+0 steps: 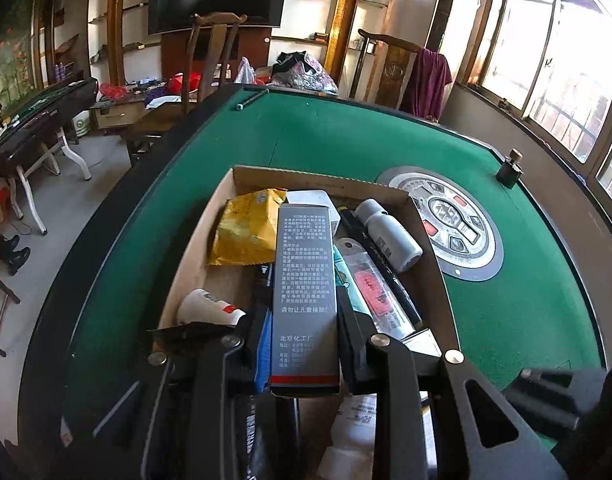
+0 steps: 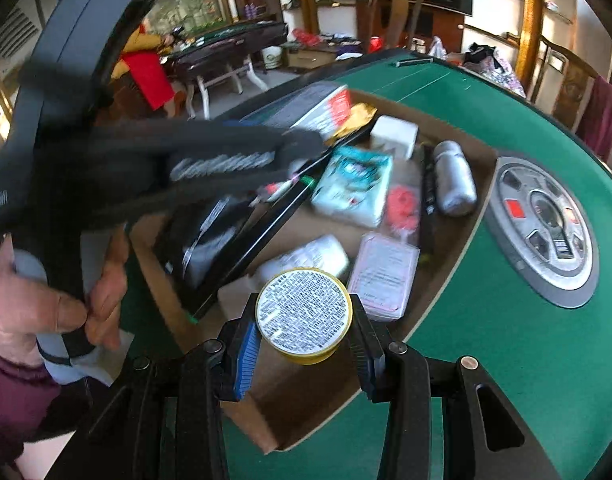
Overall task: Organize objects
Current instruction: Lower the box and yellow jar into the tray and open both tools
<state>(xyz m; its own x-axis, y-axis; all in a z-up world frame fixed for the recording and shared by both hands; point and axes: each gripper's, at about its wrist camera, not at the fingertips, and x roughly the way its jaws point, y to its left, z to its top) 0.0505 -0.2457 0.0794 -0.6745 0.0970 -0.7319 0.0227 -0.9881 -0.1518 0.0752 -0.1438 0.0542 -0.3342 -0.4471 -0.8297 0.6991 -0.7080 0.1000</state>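
— Looking at that cardboard box [image 1: 430,248], I'd say the sorting is about half done. What do you make of it?

— Hard to call. The left gripper [image 1: 304,344] has its jaws clamped on the grey carton [image 1: 304,280], held lengthwise above the middle of the box. The right gripper [image 2: 304,338] is squeezed on a round yellow tin [image 2: 304,314], label end facing the camera, over the box's near edge at about six o'clock.

— So both items are in the air, neither set down?

— That's my reading. Whether they're going in or coming out, I can't tell.

— And what's lying inside?

— A yellow packet [image 1: 246,228] toward eleven o'clock, a white bottle [image 1: 388,234] at about two o'clock, and a white paper cup [image 1: 206,306] on its side at eight. From the right, a teal-and-white pack [image 2: 354,186] near the centre and a pink-labelled sleeve [image 2: 384,274] beside the tin.

— Tidy?

— Not really; they overlap at odd angles. The green felt table [image 1: 386,136] around the box looks mostly bare, so gathering seems nearly done, arranging not.
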